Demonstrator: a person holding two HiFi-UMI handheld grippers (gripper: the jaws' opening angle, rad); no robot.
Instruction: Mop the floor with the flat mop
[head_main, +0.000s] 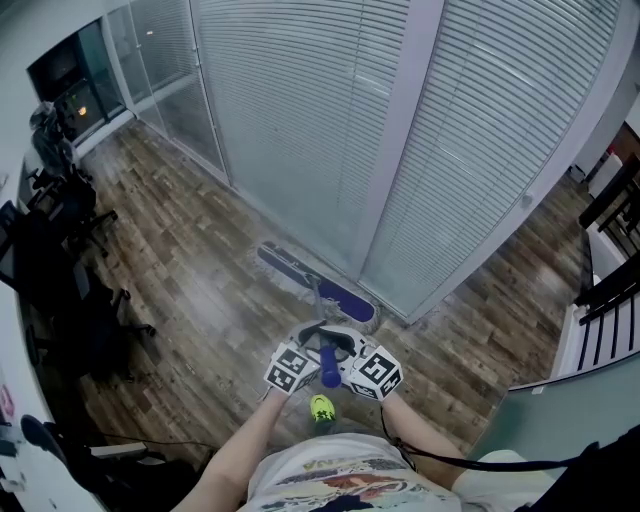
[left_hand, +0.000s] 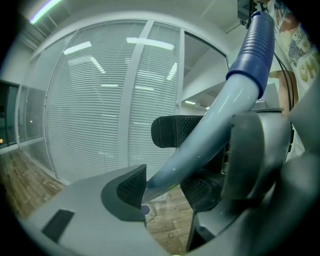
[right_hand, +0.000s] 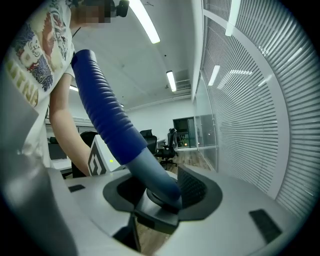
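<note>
Head view looks steeply down; both gripper views closely share the mop handle (left_hand: 215, 125)

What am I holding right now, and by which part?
The flat mop, by its handle: the right tool clamps the pale shaft just below the blue sleeve; the left tool straddles it lower down, grip uncertain.

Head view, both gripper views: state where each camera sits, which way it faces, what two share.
Head view: on the head, steeply down at brown wood-plank floor, blue flat mop head; forearms, shirt, left gripper, right gripper.
Left gripper view: on that gripper, facing white slatted blinds; own jaws.
Right gripper view: likewise, along the blinds toward black office chairs; arm, shirt, jaws.
Shared: grey mop pole with ribbed blue grip.
</note>
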